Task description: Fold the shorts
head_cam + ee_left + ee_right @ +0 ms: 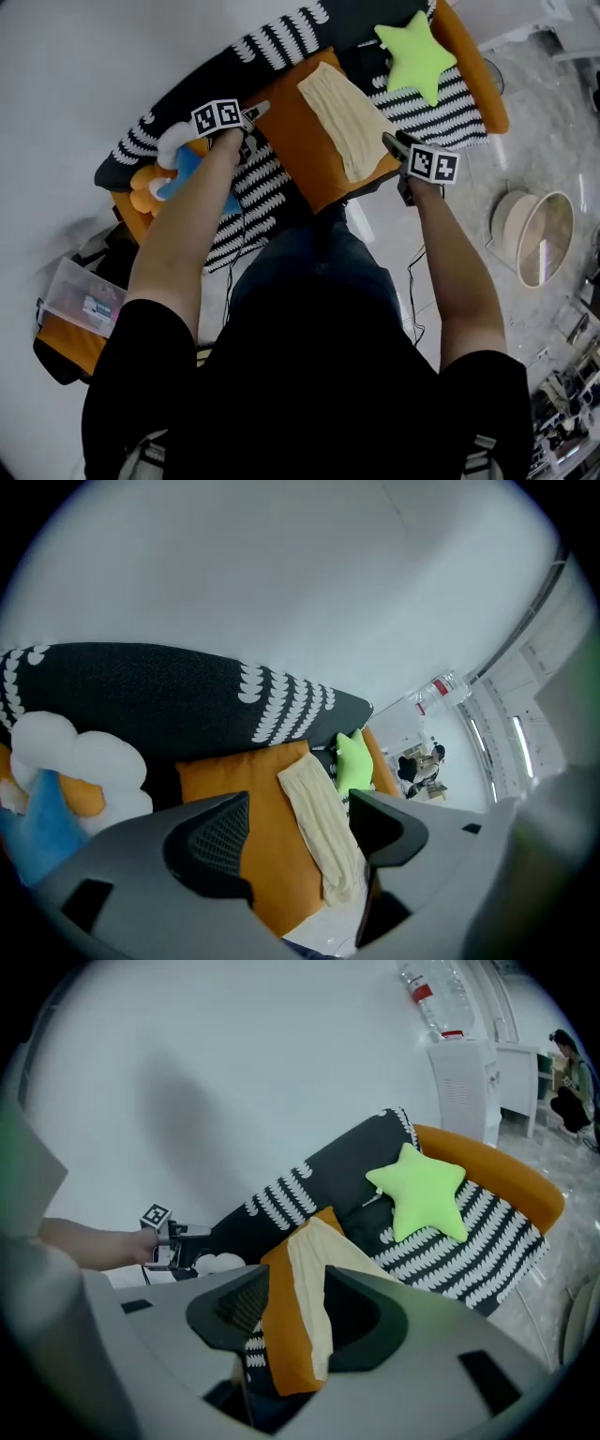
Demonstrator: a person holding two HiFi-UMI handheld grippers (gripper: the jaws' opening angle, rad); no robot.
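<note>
The cream shorts (345,117) lie folded into a long narrow strip on an orange cushion (298,145) on the sofa. In the left gripper view the shorts (323,832) show between the jaws, farther off. In the right gripper view the shorts (311,1274) hang over the cushion's near edge. My left gripper (255,112) hovers off the cushion's left corner, open and empty. My right gripper (392,142) hovers at the cushion's right corner by the shorts' near end, open too, nothing between its pads. Neither touches the fabric.
A green star pillow (417,56) rests on the black-and-white striped sofa cover (450,108). A blue, orange and white plush toy (173,169) sits at the left. The orange sofa arm (478,75) runs at the right. A round stool (534,234) stands on the floor; a plastic box (84,298) lies lower left.
</note>
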